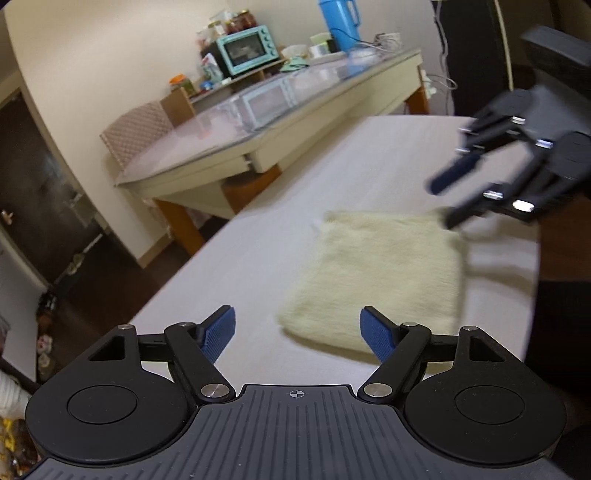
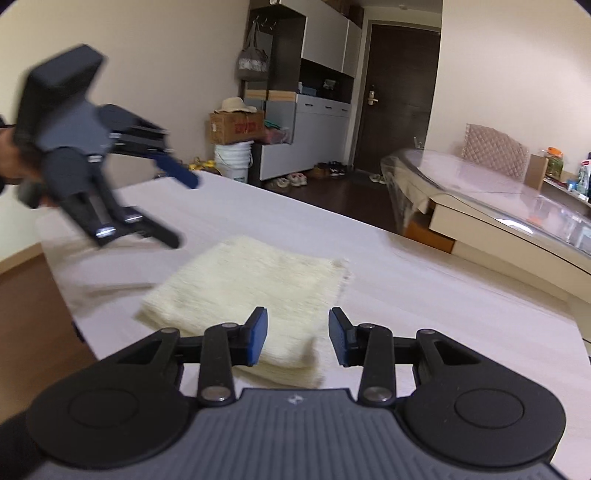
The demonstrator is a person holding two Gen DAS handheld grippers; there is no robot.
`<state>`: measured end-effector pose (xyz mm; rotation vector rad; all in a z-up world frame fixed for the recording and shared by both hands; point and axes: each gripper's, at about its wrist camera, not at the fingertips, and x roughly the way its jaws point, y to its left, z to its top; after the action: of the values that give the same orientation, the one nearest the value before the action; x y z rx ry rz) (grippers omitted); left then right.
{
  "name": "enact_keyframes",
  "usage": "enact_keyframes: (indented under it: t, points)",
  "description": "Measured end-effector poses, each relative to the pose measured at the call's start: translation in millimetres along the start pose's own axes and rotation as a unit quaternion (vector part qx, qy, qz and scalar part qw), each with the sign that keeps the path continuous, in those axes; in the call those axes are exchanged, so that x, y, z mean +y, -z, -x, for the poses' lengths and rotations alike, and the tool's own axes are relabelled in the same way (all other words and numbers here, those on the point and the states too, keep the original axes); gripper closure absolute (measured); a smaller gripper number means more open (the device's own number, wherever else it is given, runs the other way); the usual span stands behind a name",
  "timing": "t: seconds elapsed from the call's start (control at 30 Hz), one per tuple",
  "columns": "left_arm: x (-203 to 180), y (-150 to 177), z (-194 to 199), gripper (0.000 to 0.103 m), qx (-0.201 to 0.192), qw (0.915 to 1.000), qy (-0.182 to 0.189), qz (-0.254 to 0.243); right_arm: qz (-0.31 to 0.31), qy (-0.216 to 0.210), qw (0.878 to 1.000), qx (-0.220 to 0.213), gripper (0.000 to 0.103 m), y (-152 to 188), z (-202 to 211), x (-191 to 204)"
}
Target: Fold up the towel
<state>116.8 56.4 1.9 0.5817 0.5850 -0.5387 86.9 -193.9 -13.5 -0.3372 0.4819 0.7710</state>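
A cream fluffy towel lies folded into a small rectangle on the white table; it also shows in the right wrist view. My left gripper is open and empty, held above the table just short of the towel's near edge. My right gripper is open and empty above the towel's near corner. In the left wrist view the right gripper hovers blurred over the towel's far right corner. In the right wrist view the left gripper hovers blurred at the towel's far left.
A second table with a glass top stands beyond, carrying a teal toaster oven and a blue jug. A padded chair, cabinets, a door and shoes on the dark floor lie further off.
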Motion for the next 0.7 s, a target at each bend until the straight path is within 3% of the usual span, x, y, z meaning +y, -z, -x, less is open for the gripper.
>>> enact_keyframes:
  t: [0.13, 0.27, 0.47, 0.7]
  points:
    - [-14.2, 10.6, -5.1, 0.023, 0.015, 0.9996, 0.011, 0.019, 0.011, -0.001, 1.000, 0.012, 0.063, 5.5, -6.1, 2.1]
    - [-21.1, 19.9, -11.2, 0.023, 0.032, 0.9995, -0.005, 0.008, 0.012, -0.006, 1.000, 0.024, 0.062, 7.0, -7.1, 0.2]
    - [-15.0, 18.0, 10.4, 0.023, -0.005, 0.9971, 0.000, 0.076, -0.007, -0.011, 1.000, 0.007, 0.060, 4.6, 9.5, -9.9]
    - [-39.2, 15.4, -7.2, 0.023, 0.009, 0.9985, 0.012, 0.052, -0.011, -0.009, 1.000, 0.017, 0.059, 9.6, 8.5, -11.5]
